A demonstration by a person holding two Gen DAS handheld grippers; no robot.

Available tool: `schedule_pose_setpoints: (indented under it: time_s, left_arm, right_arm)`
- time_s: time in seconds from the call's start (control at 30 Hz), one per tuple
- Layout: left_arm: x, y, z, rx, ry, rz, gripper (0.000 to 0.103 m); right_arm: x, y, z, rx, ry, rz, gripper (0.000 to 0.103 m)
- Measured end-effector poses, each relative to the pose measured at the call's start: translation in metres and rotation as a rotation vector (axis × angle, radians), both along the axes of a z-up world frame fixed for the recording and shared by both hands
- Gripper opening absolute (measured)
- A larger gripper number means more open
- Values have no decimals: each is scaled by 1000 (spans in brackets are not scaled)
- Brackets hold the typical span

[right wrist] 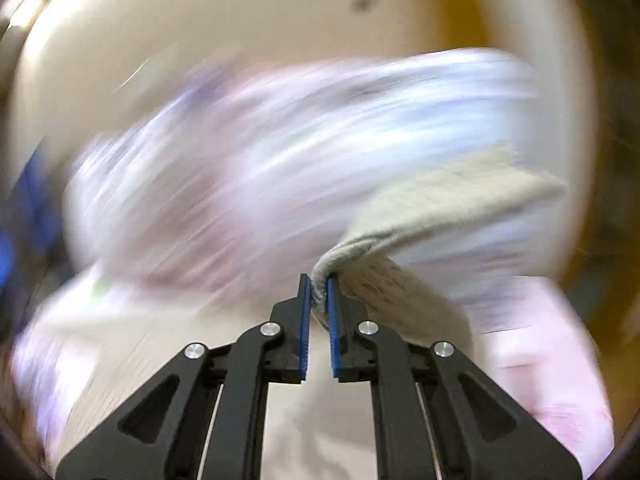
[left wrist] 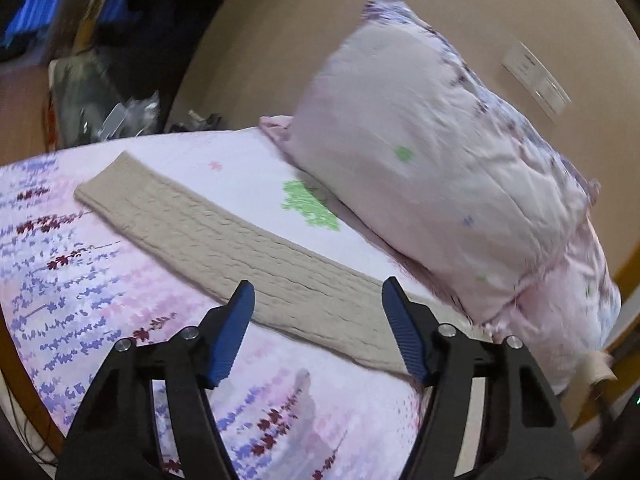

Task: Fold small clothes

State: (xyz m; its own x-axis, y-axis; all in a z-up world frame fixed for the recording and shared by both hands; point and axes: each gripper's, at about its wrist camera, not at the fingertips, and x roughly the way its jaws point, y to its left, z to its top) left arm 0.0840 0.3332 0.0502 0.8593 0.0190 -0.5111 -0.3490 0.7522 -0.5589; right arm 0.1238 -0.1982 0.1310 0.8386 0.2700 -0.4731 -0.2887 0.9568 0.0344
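A beige knitted garment lies as a long flat strip on the flowered bedsheet, from far left to near right. My left gripper is open and empty, hovering just above the garment's near end. In the right wrist view my right gripper is shut on a bunched edge of the beige garment, which lifts and drapes to the right. That view is heavily motion-blurred.
A pale pink flowered pillow leans against the beige wall right of the garment, on a pink quilt. Dark clutter and bags stand beyond the bed's far left edge.
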Motion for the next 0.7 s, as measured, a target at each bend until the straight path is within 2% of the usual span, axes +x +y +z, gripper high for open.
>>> schedule_pose_setpoints:
  time_s: [0.03,0.1,0.13,0.23,0.27,0.37,0.43,0.57,0.7]
  left_arm:
    - [0,4,-2,-11,10,7,64]
    - [0,15,-8,-51,30,22,57]
    - [1,22,-12,-79,41,31,55]
    - [-4,47,-26,-175,61,79,49]
    - [-6,54,-30,-198,68,100,47]
    - [-8,76,-43,-280,90,154,45]
    - [-8,88,-51,-343,105,181,45]
    - [-5,101,-61,-420,127,227,45]
    - [-4,119,-67,-490,91,281,42]
  right_arm:
    - [1,43,-21,-58,98,118,22]
    - [-8,96,-51,-176,200,224,28]
    - [-14,109,-58,-212,204,249,34]
    - [-27,111,-54,-175,162,245,68]
    - [-25,109,-48,-160,148,227,71]
    - [-38,101,-38,-122,127,155,74]
    - [-39,88,-34,-80,143,121,75]
    - [-36,70,-33,-24,169,78,76]
    - [-37,63,-36,4,194,67,76]
